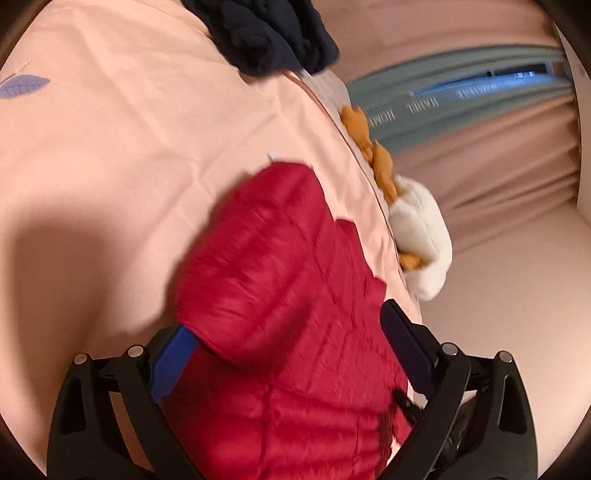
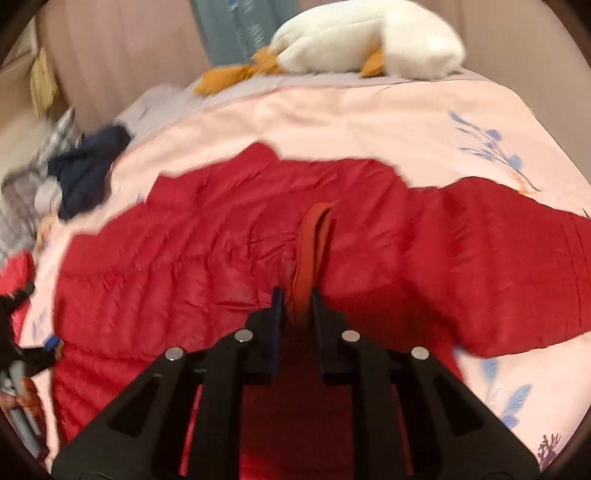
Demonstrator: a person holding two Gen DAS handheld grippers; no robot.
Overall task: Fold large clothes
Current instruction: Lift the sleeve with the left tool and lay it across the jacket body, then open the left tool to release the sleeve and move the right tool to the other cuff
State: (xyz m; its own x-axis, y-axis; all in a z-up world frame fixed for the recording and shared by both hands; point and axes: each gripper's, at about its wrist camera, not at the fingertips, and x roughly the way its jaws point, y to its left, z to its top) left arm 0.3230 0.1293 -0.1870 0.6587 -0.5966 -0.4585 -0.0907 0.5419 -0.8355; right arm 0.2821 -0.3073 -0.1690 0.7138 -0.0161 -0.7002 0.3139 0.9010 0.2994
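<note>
A red quilted puffer jacket (image 2: 207, 258) lies spread on a pink bedspread (image 2: 332, 122). My right gripper (image 2: 297, 295) is shut on a fold of the jacket's red ribbed edge (image 2: 314, 236), which rises between the blue pads. In the left wrist view the jacket (image 1: 273, 280) passes between the wide-set fingers of my left gripper (image 1: 291, 328), which stands open over it, blue pads either side. The left gripper also shows at the left edge of the right wrist view (image 2: 40, 350).
A dark navy garment (image 1: 266, 33) lies bunched at the far end of the bedspread (image 1: 129, 147), also in the right wrist view (image 2: 85, 170). A white and orange plush toy (image 2: 365, 40) lies by the bed's edge (image 1: 417, 229). Pink curtains (image 1: 498, 155) hang behind.
</note>
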